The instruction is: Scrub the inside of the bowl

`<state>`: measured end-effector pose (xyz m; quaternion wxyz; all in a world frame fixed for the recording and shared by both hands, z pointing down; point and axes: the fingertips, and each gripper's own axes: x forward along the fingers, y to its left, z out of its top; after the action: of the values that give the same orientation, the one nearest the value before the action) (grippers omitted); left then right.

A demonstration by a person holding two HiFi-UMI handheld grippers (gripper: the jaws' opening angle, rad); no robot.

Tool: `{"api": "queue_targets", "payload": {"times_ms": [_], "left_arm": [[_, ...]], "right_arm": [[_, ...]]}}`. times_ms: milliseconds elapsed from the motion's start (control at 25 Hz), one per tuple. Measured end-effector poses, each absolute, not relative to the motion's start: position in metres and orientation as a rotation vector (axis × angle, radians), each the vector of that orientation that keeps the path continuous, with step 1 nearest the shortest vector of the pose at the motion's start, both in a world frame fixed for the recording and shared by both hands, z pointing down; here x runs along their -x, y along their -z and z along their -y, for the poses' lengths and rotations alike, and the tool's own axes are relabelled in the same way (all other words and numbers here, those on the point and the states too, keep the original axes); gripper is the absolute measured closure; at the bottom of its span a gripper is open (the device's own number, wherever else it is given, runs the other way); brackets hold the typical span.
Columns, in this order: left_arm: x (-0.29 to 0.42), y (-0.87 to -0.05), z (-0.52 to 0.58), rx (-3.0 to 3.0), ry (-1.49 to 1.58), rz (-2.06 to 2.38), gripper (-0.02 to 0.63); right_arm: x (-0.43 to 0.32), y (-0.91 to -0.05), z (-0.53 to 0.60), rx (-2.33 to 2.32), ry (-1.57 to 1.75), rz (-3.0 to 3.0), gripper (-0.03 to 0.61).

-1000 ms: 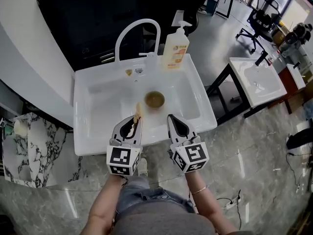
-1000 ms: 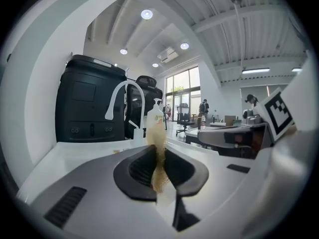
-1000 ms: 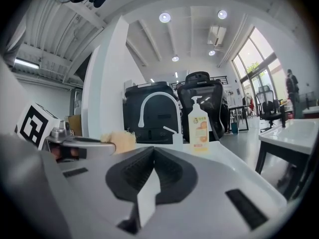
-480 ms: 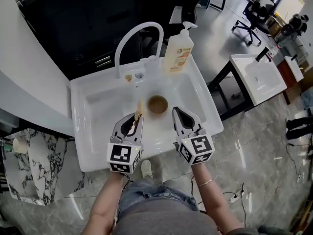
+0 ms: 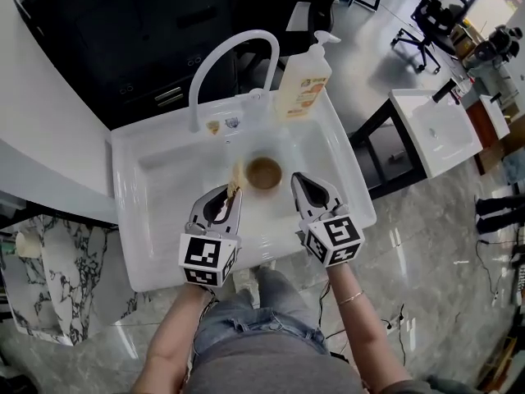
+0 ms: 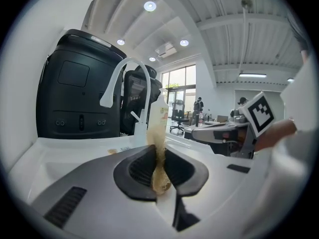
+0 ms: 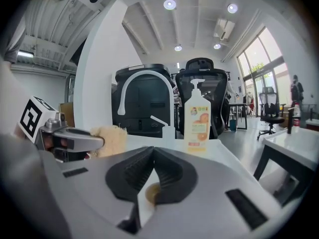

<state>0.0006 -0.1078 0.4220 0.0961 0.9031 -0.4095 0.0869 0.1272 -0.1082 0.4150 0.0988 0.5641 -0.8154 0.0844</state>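
A small brown bowl sits in the middle of the white sink. My left gripper hovers just left of the bowl, shut on a tan sponge that sticks up between its jaws. The left gripper view shows the sponge pinched at the tips of the left gripper. My right gripper is just right of the bowl, its jaws together with nothing in them. In the right gripper view the bowl shows below the closed tips of the right gripper, and the sponge is at the left.
A white arched faucet and an orange-labelled soap bottle stand on the sink's back rim. A second sink stands to the right across the grey floor. A marble surface lies at the left.
The view has shifted a little. The right gripper has edged forward beside the bowl; the left gripper still holds the sponge in about the same place.
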Motion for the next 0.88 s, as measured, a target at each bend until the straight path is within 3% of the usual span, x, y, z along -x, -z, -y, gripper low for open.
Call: {"api": "queue_targets", "payload": {"times_ms": [880], "left_arm": [[-0.031,-0.474,0.176,-2.463,-0.364,1.342,0.569]], "right_arm": [[-0.142,-0.546,0.211,-1.167,-0.530,2.318,0.568]]}}
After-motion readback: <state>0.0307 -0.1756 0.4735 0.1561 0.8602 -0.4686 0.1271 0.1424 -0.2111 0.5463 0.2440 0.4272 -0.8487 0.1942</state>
